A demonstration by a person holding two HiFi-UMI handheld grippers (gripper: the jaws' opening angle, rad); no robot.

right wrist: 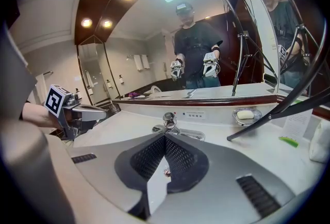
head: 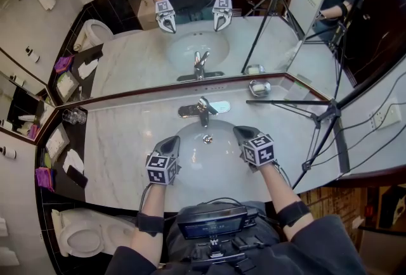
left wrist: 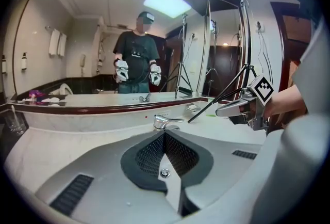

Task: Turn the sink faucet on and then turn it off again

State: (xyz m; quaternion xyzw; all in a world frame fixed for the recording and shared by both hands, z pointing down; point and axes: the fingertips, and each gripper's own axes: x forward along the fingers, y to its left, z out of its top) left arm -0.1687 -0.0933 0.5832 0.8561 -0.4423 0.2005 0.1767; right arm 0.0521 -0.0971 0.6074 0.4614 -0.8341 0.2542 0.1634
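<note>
The chrome faucet (head: 202,109) stands at the back rim of the white oval sink basin (head: 190,166), its lever pointing toward the mirror's right. No stream of water shows under the spout. My left gripper (head: 172,140) hovers over the basin's left side, shut and empty, short of the faucet (left wrist: 166,122). My right gripper (head: 240,132) hangs over the basin's right side, also shut with nothing in it. Each gripper view looks past its closed jaws at the faucet (right wrist: 169,124) and shows the other gripper beside it, the right gripper (left wrist: 233,109) and the left gripper (right wrist: 92,113).
A soap dish (head: 259,87) with a bar sits right of the faucet. A black tripod (head: 323,114) stands over the marble counter's right end. Drinking glasses (head: 75,116) stand at the left corner. A mirror runs along the back wall; a toilet (head: 82,237) is lower left.
</note>
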